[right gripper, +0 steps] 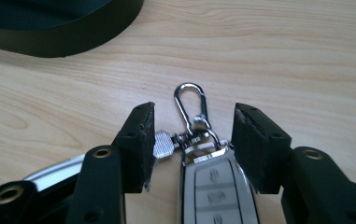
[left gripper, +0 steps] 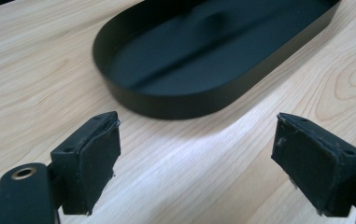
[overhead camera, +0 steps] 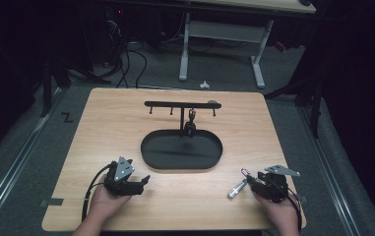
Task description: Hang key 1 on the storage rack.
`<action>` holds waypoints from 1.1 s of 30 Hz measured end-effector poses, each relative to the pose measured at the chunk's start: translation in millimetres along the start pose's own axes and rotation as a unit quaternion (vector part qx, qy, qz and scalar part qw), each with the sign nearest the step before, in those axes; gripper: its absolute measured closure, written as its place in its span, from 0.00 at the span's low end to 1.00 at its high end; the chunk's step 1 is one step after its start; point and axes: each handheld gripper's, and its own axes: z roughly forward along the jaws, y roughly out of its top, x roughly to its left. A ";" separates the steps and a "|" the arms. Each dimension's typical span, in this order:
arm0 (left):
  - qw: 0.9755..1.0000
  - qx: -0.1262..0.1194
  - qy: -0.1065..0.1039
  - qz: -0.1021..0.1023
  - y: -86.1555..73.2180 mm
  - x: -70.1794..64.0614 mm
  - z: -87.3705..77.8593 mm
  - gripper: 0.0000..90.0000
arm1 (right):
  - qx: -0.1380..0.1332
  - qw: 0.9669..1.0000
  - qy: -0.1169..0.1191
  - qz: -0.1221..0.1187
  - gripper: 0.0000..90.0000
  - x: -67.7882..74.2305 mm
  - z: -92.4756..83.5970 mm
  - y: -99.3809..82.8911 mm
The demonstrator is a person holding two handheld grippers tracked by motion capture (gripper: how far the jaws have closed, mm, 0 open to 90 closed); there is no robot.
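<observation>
Silver car key fob with metal carabiner clip [right gripper: 213, 186] flat on light wood worktop [overhead camera: 175, 206], between half-open jaws of right gripper [right gripper: 192, 144], not clamped. Left gripper [left gripper: 194, 158] wide open, empty. Likely light, rigid, slippery; better gripped across fob body.

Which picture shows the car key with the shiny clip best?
The right gripper view: the car key lies close up between the open jaws, its buttons and silver clip sharp. In the high view it is just a tiny silver thing on the table by the right gripper.
</observation>
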 end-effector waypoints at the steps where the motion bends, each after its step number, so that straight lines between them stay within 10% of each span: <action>1: 1.000 -0.001 0.002 -0.004 -1.7 1.1 -2.5 0.18 | 0.006 1.000 0.001 -0.006 0.58 1.4 4.5 4.2; 12: 1.000 -0.003 0.012 -0.012 -10.4 7.8 -15.9 0.18 | 0.094 0.995 -0.014 -0.025 0.76 -1.9 27.4 21.2; 33: 1.000 0.003 0.009 -0.006 -10.0 6.4 -14.5 0.18 | 0.101 0.993 -0.004 -0.065 0.91 19.5 51.2 52.5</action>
